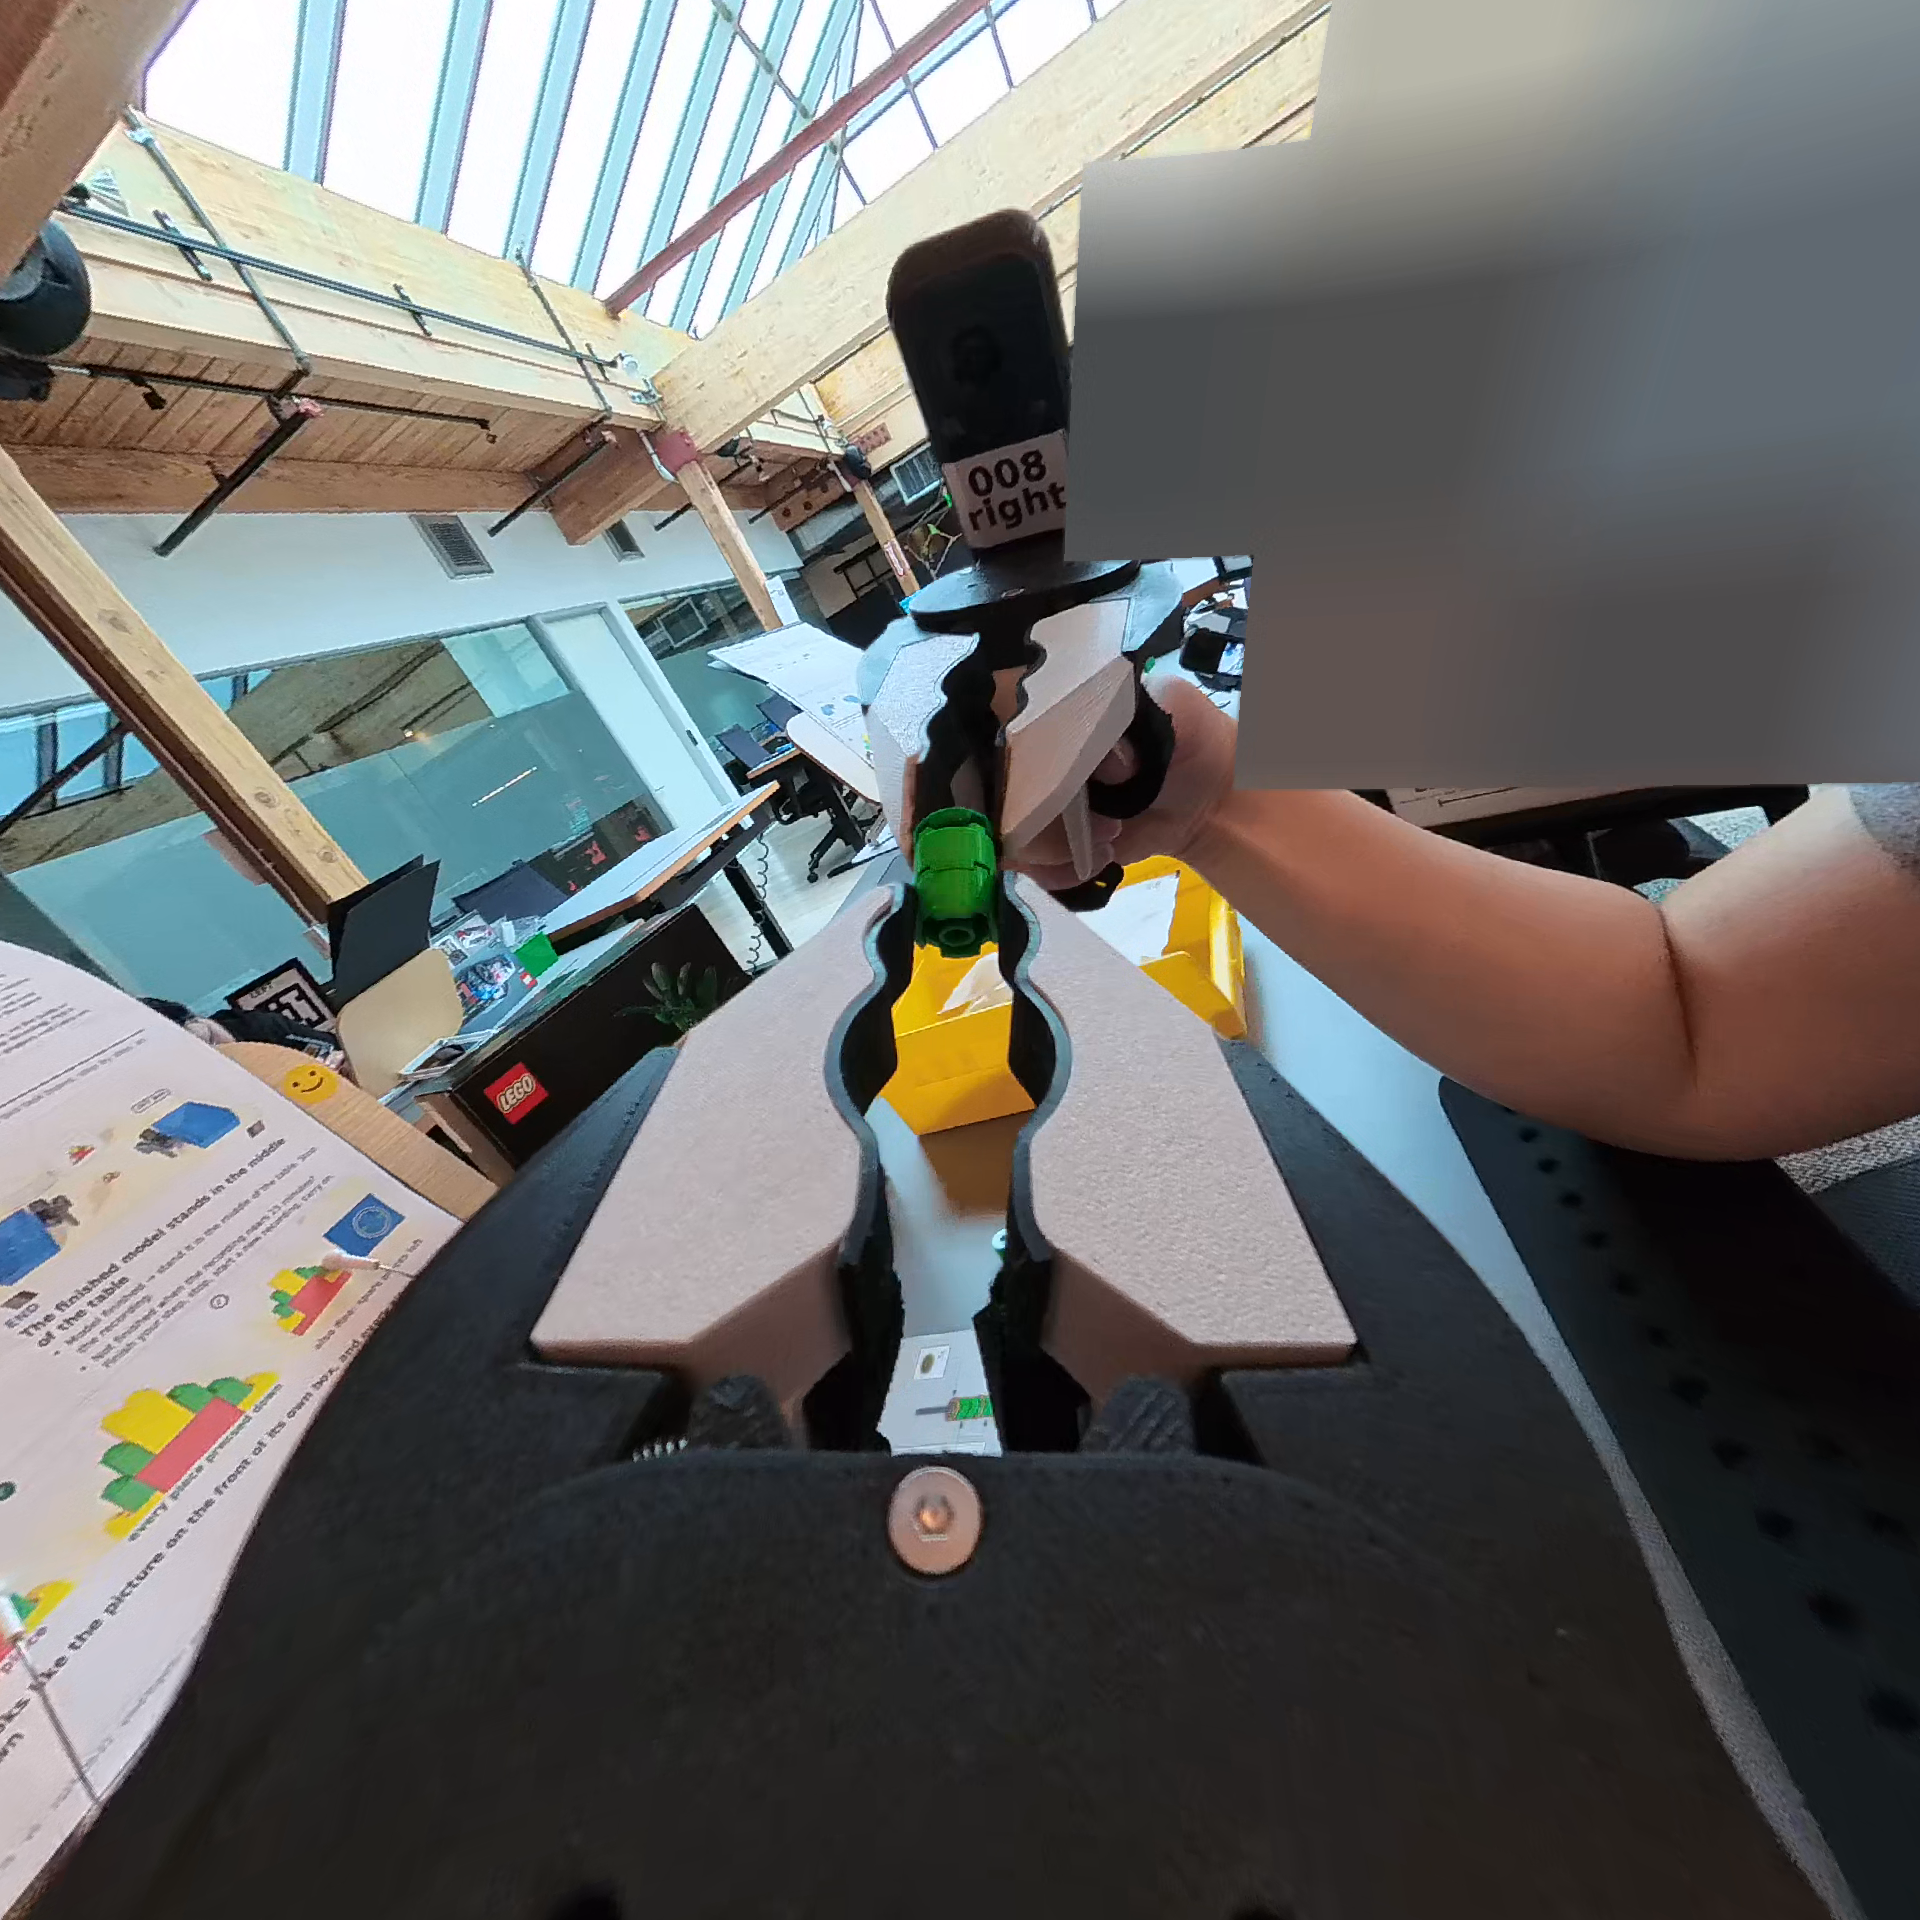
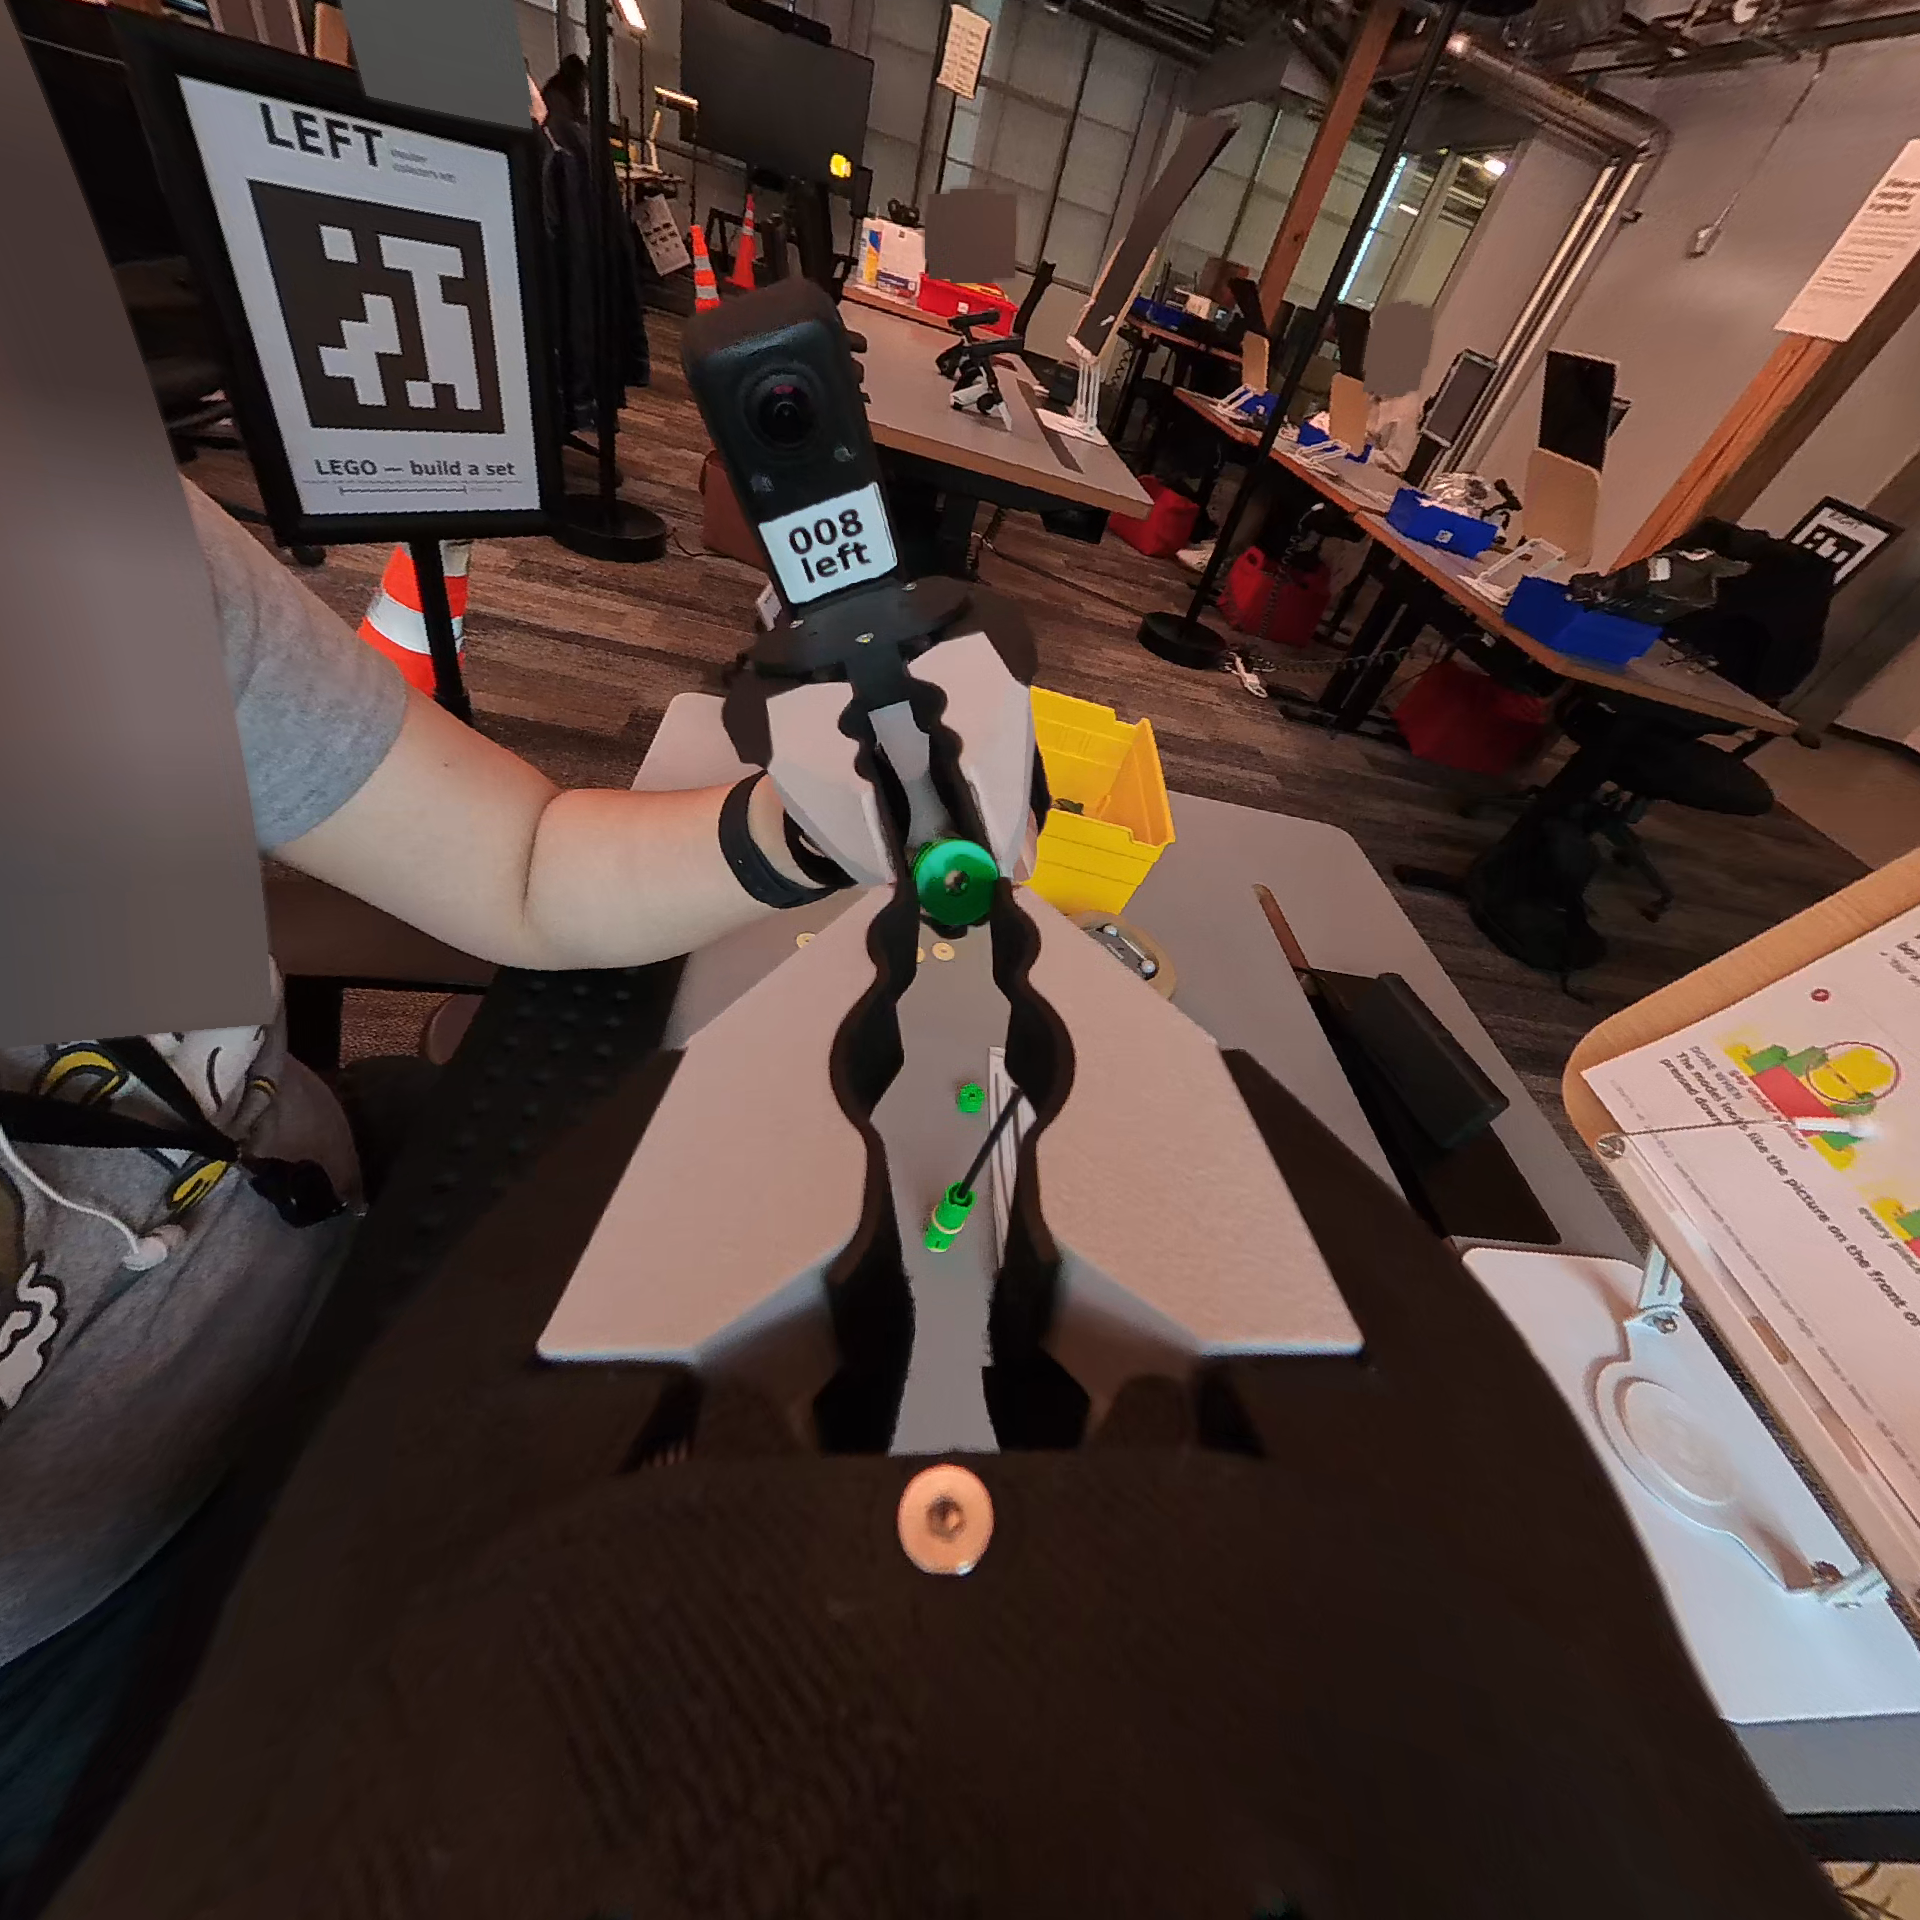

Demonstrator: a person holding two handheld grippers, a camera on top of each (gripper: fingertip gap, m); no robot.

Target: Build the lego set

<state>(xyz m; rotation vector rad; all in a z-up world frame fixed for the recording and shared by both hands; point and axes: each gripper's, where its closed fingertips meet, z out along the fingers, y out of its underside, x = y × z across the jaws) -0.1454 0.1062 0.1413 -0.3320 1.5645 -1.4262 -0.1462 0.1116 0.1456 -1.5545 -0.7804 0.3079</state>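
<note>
1. The green piece (image 1: 954,883) is up in the air, just in front of the yellow bin (image 2: 1101,821). It looks like a few round green bits stuck in a short stack.
2. The right tongs (image 1: 961,831) are squeezed shut on one end of it. The left tongs (image 2: 940,831) look pinched on the other end, tip to tip with the right ones.
3. I think the two ends are being pushed together right now.
4. Down on the table (image 2: 1247,914), nearer to us than the yellow bin, lie a small green bit (image 2: 968,1098) and a green bit on a black stick (image 2: 948,1216). They are not joined to anything else yet.
5. The paper with the pictures (image 2: 1766,1143) is off to the side of the yellow bin.
6. Only a tiny part is built, so most of the job is still left, I guess.
</note>
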